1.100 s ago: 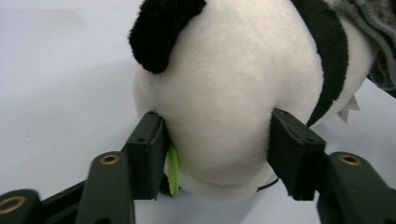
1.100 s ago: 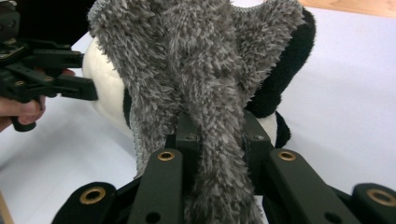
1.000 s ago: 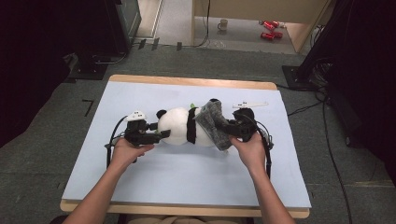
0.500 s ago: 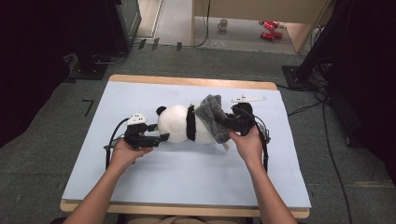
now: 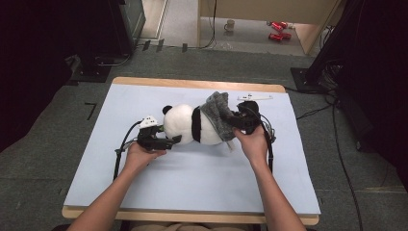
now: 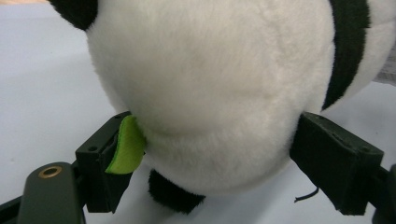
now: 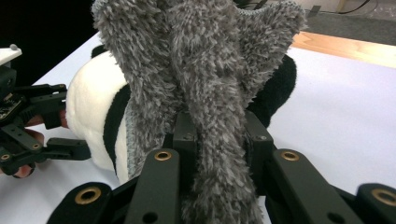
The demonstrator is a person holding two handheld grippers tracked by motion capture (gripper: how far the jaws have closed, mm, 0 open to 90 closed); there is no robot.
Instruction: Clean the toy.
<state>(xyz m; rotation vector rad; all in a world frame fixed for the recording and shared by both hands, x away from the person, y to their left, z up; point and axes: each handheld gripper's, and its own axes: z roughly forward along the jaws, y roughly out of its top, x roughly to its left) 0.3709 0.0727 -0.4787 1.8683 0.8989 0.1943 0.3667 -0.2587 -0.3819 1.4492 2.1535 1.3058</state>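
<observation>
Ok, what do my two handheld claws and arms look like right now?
Both claws are black, jointed metal frames with brass-coloured rivets. The left claw carries a white block on top, has a lime-green pad on one jaw and trails a black cable. The right claw trails its own black cable. The forearms are bare, with no sleeves or gloves.

The panda toy (image 5: pixel 185 124) is soft plush with a short, matt pile in white and black, and the grey cloth (image 7: pixel 205 70) draped over its far end from the head is a shaggy, rough-looking fleece with long loose fibres. The left gripper (image 6: pixel 219 154) at the panda's head and the right gripper (image 7: pixel 217 140) at its covered end look like matt black plastic with small brass-coloured metal rivets, and a bright green felt-like pad (image 6: pixel 127 145) lines one left jaw. Under the panda lies a smooth, matt pale-blue sheet (image 5: pixel 192 178) on a table (image 5: pixel 192 83) whose bare edge beyond the toy looks like light wood.
</observation>
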